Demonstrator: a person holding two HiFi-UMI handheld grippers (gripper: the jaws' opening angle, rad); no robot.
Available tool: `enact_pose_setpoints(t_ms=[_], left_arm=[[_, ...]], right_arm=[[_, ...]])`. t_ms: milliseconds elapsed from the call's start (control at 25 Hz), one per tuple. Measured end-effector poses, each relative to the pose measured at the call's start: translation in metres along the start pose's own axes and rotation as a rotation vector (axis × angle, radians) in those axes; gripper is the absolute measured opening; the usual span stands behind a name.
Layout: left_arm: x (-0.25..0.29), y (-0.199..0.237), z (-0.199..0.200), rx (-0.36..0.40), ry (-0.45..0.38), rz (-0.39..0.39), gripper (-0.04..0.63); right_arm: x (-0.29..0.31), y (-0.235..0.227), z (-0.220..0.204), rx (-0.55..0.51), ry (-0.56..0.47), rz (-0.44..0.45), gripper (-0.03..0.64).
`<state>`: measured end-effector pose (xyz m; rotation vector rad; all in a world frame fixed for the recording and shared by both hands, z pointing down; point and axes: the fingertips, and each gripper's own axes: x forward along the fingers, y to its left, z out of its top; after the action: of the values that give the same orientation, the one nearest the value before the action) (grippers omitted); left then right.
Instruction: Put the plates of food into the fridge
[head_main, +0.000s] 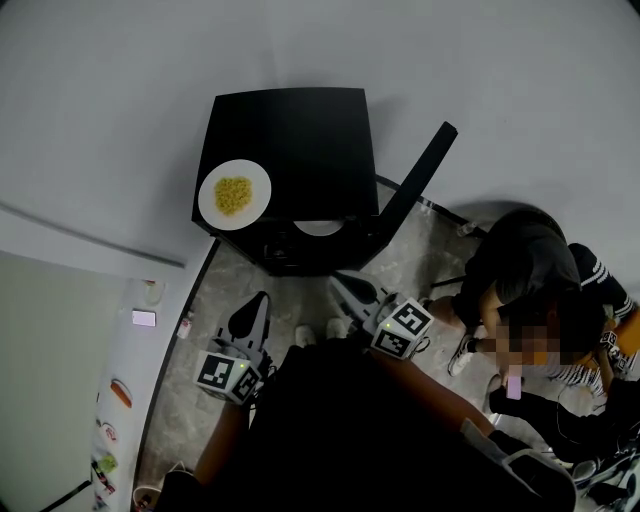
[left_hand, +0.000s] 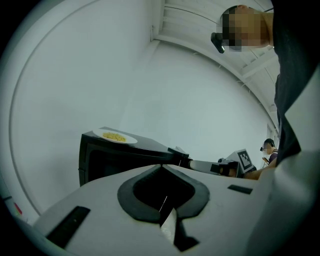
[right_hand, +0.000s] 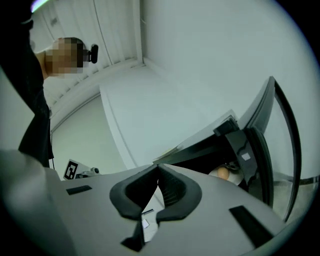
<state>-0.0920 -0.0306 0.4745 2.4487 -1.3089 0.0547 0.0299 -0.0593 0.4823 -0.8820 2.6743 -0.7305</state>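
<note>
One plate looked already stowed: the inner plate (head_main: 320, 227) showed as a white edge on a shelf inside the open fridge (head_main: 300, 130), and the right gripper view caught an orange lump (right_hand: 222, 173) in there, behind the swung-out door (head_main: 420, 175). One more was left, as far as could be judged: the top plate (head_main: 234, 195), with yellow food heaped on it, sat on the fridge's roof near its front left corner. So the job seemed about half done, with that plate to be lifted down and slid inside, and the door to be shut after. Neither hand carried anything. The left gripper (head_main: 257, 302) had its fingers pressed together with nothing between them, and the right gripper (head_main: 345, 287) was likewise closed and empty. Both pairs of fingers pointed toward the fridge front. The top plate lay ahead of the left fingers, higher than them and a little to their left, well apart from the tips. The inner plate lay ahead of the right fingers and to their right, lower inside the cabinet, also out of touch.
</note>
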Motion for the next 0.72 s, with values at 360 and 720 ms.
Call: enact_pose_setpoints(t_ms=[360, 720], left_arm=[[-0.001, -0.001, 0.002, 0.002, 0.001, -0.019, 0.025], [0.001, 0.007, 0.009, -0.147, -0.054, -0.047, 0.025]], right_arm=[[0.009, 0.046, 0.023, -0.151, 0.009, 0.1, 0.026], [0.017, 0.053, 0.017, -0.161, 0.031, 0.131, 0.026]])
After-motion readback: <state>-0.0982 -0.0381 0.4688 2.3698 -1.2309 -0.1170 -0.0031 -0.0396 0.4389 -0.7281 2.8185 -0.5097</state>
